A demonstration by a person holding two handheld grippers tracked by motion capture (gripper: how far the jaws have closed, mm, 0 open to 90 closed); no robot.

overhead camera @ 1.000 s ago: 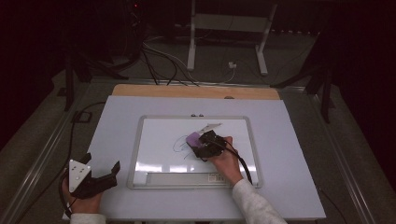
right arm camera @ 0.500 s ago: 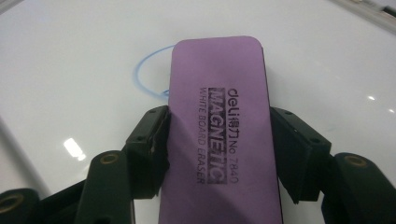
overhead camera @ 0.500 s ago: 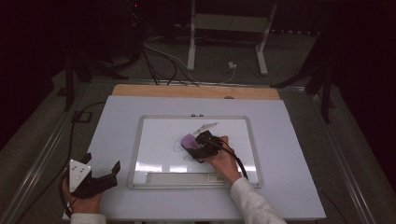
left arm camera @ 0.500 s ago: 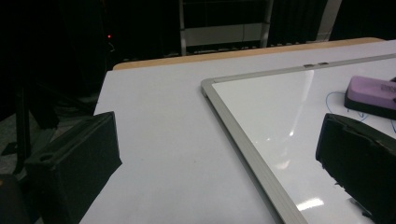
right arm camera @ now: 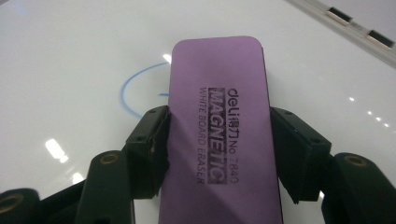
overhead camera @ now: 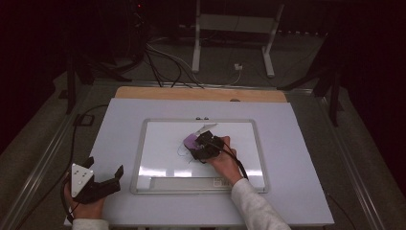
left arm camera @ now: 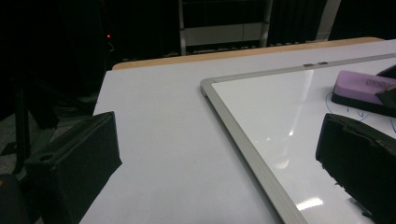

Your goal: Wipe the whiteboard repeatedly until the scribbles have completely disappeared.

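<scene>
- The right gripper (overhead camera: 197, 143) clasps a purple eraser (right arm camera: 219, 126) by its long sides, flat on the whiteboard (overhead camera: 163, 143) near its middle.
- Blue pen marks (right arm camera: 133, 91) curve on the board just left of and beyond the eraser — nothing lies between them.
- The left gripper (overhead camera: 103, 173) rests at the table's (overhead camera: 297, 143) near left corner, jaws spread and empty, well apart from the eraser.
- Far off, beyond the table, cables (overhead camera: 163, 62) and a white stand (overhead camera: 234, 28) sit on the floor.

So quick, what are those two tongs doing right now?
Left tongs: open, holding nothing, resting on the table beside the whiteboard.
Right tongs: closed on the purple eraser, over the whiteboard.
</scene>
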